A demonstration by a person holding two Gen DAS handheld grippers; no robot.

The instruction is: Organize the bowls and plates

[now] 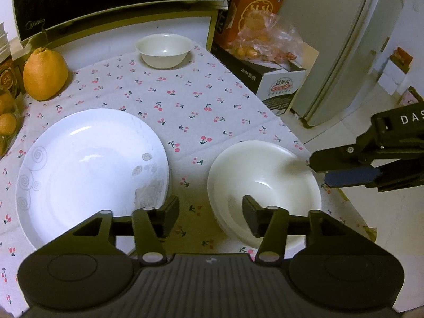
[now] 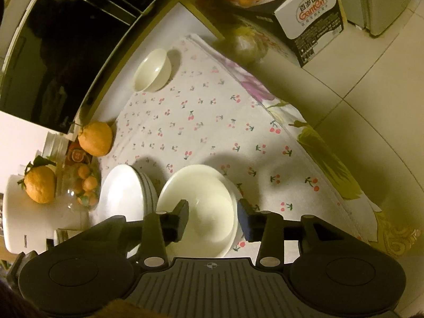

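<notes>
Left wrist view: cherry-print tablecloth (image 1: 185, 100), big orange citrus (image 1: 45, 74) by the microwave (image 1: 106, 2), small white bowl (image 1: 164, 50) at the far edge, cardboard boxes and fridge off to the right. Left gripper (image 1: 210, 218) half open, nothing between the fingers, hovering over the gap between white plate (image 1: 90, 169) and stacked cream bowls (image 1: 265, 185). Right gripper (image 1: 318, 169) parted right at that stack's rim.

Right wrist view: stacked plates (image 2: 127, 193) left, more citrus beyond. Right gripper (image 2: 213, 218) open, straddling the cream bowls' (image 2: 201, 198) near rim, not clamping.
</notes>
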